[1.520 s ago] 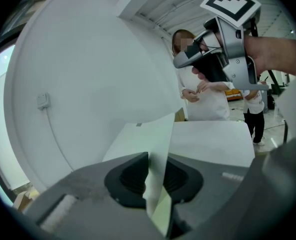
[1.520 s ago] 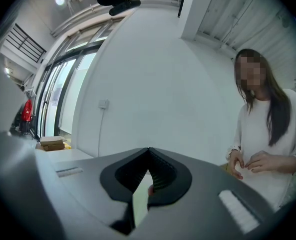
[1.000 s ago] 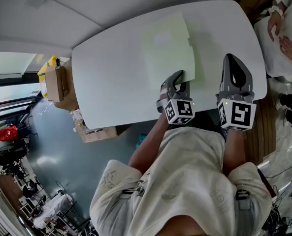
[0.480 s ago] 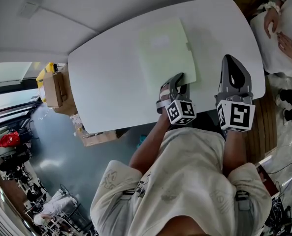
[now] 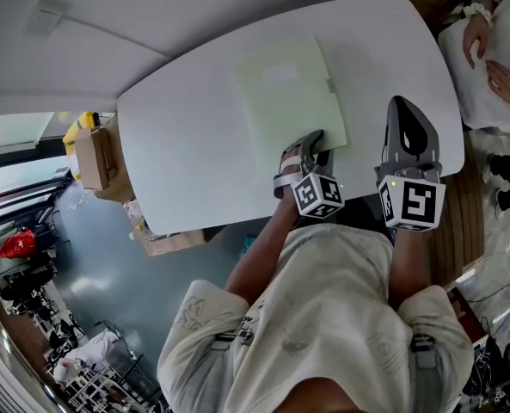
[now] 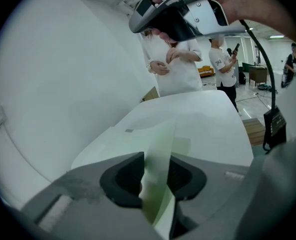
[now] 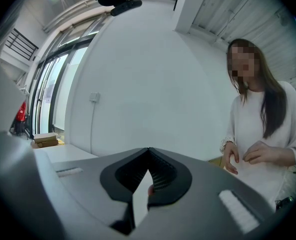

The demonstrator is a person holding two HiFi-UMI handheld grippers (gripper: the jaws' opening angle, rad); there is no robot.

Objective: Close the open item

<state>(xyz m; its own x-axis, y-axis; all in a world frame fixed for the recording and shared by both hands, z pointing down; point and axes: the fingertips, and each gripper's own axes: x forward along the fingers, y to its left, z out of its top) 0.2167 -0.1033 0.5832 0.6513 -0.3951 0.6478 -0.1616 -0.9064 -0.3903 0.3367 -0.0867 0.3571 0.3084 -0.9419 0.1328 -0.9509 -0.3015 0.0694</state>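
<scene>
Folder near edge between left tongs, jaws just opening.

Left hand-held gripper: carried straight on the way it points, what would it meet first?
The pale green folder: its edge already stands between the jaws of the left hand-held gripper, which have just been opening. Behind it, probably the white table.

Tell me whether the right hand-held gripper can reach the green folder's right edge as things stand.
Probably yes. The right hand-held gripper is just right of the green folder, and only bare white table lies between them; nothing blocks it.
</scene>
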